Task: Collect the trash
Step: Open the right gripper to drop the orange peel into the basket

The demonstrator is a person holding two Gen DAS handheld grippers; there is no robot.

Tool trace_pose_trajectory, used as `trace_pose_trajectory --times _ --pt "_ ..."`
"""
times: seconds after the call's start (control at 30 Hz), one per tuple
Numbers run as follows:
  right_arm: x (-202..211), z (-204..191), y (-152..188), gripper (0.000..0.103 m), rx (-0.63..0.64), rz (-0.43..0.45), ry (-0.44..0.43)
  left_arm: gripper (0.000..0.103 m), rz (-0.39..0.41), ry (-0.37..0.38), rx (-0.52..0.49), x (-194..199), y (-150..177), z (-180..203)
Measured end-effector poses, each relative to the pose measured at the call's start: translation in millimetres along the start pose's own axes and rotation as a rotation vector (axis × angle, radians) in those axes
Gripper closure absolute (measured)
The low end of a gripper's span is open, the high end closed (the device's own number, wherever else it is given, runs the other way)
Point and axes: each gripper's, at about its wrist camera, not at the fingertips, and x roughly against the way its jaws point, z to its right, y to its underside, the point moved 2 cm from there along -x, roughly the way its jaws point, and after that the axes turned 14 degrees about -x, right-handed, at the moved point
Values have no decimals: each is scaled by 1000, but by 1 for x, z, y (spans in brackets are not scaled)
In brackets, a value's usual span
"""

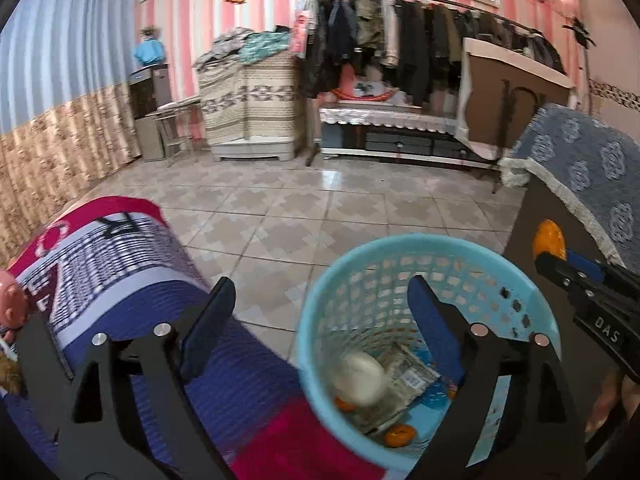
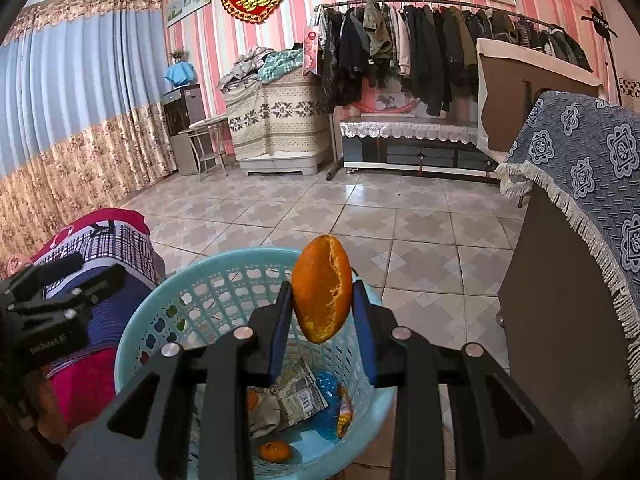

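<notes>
Right hand-held gripper (image 2: 322, 312) pinches a piece of orange peel (image 2: 322, 288), tilted down, right over the blue bin (image 2: 136, 344). Step: drop trash in. Next: open the jaws so the peel falls inside w/ the other scraps. Left hand-held gripper (image 1: 320, 320) is wide open & empty, also above the bin, next to the striped blanket (image 1: 120, 264).

We see a basket (image 2: 224, 292) of pale blue plastic, smooth and pierced with holes, and in it crumpled printed paper (image 2: 300, 400) and a white wad (image 1: 360, 376) too blurred to tell. The orange peel (image 2: 322, 288) looks matt and pitted, ragged at its torn edge. Both grippers are matt black plastic with bright metal pins. The floor tiles (image 2: 360, 208) shine glossy. The quilt (image 1: 120, 280) is woven cloth.
</notes>
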Motion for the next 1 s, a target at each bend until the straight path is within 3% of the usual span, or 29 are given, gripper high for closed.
trace_pose_trajectory --times 0.1,0.5,0.57,0.63,1.0 --pt "-4 -2 0 72 5 -13 -5 10 7 -36 49 11 5 -21" --pt "-21 -34 18 69 74 -69 -51 6 3 -196 115 56 35 -83" --pt "-22 -37 21 60 87 -66 -46 6 -5 -210 132 64 43 -93" --pt "-21 -36 21 33 81 -56 -48 6 -12 -224 144 71 50 -100" --pt "-10 -43 17 10 83 -32 -77 6 -45 -321 205 126 93 -150"
